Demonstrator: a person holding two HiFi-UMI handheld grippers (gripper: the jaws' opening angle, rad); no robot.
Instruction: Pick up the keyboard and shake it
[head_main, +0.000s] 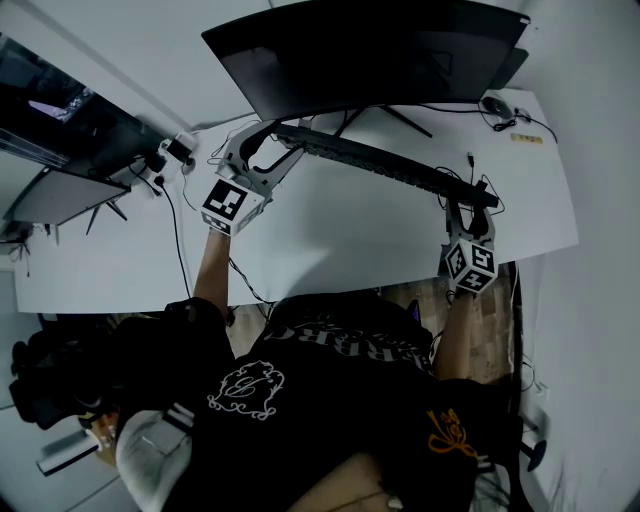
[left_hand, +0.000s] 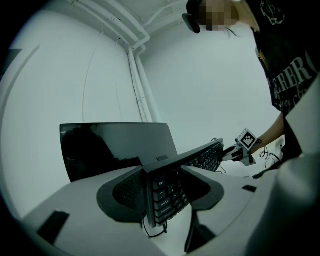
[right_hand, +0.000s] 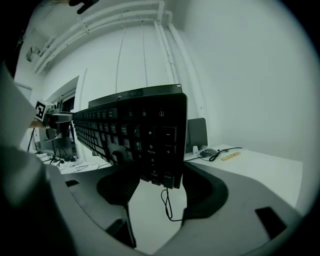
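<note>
Over the worktop (head_main: 330, 230), before the monitor (head_main: 370, 50), the keyboard (head_main: 385, 160) is being held aloft, tilted on edge.
The left gripper (head_main: 268, 140) and right gripper (head_main: 468, 200) are each squeezing their fingers on one end of it — a thin cable (right_hand: 167, 205) is dangling beneath.

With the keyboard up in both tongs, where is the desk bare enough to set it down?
The widest bare patch of the desk lies under the keyboard, between the monitor and the near edge. The right end beyond the right tongs is bare too. Crowded: cables at the back left, the mouse at the back right.
</note>
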